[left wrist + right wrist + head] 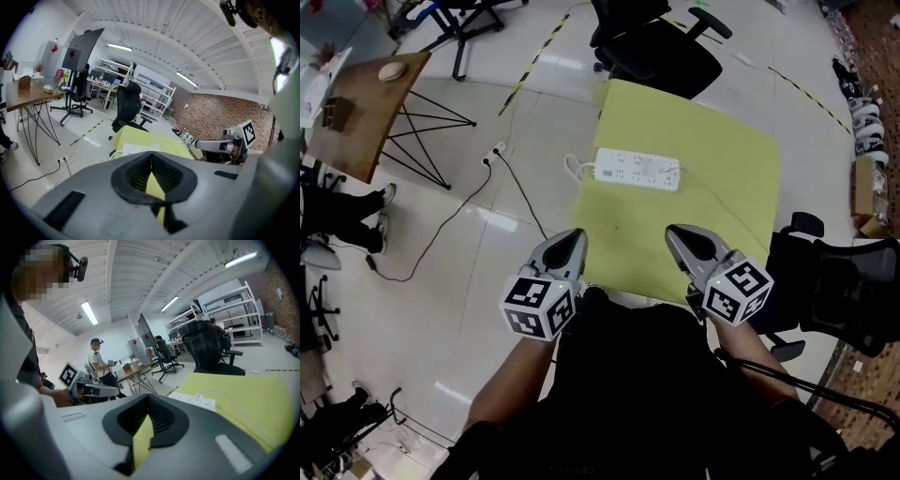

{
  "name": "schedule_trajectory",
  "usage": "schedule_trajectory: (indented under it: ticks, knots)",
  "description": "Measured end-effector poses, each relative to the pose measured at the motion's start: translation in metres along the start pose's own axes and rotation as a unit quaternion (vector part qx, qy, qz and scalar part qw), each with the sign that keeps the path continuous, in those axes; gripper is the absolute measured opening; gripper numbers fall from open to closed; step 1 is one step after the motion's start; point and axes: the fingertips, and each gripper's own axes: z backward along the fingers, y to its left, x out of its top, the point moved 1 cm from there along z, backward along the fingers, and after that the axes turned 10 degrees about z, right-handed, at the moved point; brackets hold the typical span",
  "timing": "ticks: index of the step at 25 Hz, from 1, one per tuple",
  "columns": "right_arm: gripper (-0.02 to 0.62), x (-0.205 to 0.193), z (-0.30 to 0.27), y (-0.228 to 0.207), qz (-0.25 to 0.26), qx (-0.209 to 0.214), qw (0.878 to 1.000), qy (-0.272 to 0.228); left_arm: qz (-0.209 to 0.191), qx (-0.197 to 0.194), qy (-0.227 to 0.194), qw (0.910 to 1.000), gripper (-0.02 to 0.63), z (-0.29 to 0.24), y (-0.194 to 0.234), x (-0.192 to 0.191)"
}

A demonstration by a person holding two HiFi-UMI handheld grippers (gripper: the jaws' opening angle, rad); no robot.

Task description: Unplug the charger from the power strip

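A white power strip (637, 169) lies on the yellow-green table (722, 141), its white cord looping off the left end. A small white charger (673, 172) is plugged in at its right end, and a thin white cable runs from it to the right across the table. Both grippers hover at the table's near edge, well short of the strip. My left gripper (575, 236) has its jaws together with nothing in them, and so does my right gripper (673, 232). The strip (192, 401) shows ahead in the right gripper view, and the strip (133, 149) also in the left gripper view.
A black office chair (656, 47) stands behind the table and another (844, 281) at its right. A wooden table on wire legs (366, 103) is at the left. A floor socket with a black cable (492, 155) lies left of the table. A person (98, 364) stands by the far desks.
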Motion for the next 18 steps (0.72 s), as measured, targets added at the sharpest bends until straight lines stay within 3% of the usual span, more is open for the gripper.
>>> schedule_trajectory:
  ticks: [6, 14, 18]
  knots:
    - [0.003, -0.012, -0.010, -0.026, -0.029, -0.085, 0.995, 0.036, -0.021, -0.071, 0.047, 0.9961, 0.006, -0.030, 0.009, 0.012]
    - [0.003, -0.025, -0.031, -0.078, -0.076, -0.142, 0.985, 0.067, -0.018, -0.087, 0.076, 0.9932, 0.008, -0.076, 0.033, 0.023]
    - [0.025, -0.039, -0.045, -0.096, -0.089, -0.147, 0.981, 0.084, -0.013, -0.076, 0.083, 0.9936, 0.008, -0.093, 0.043, 0.024]
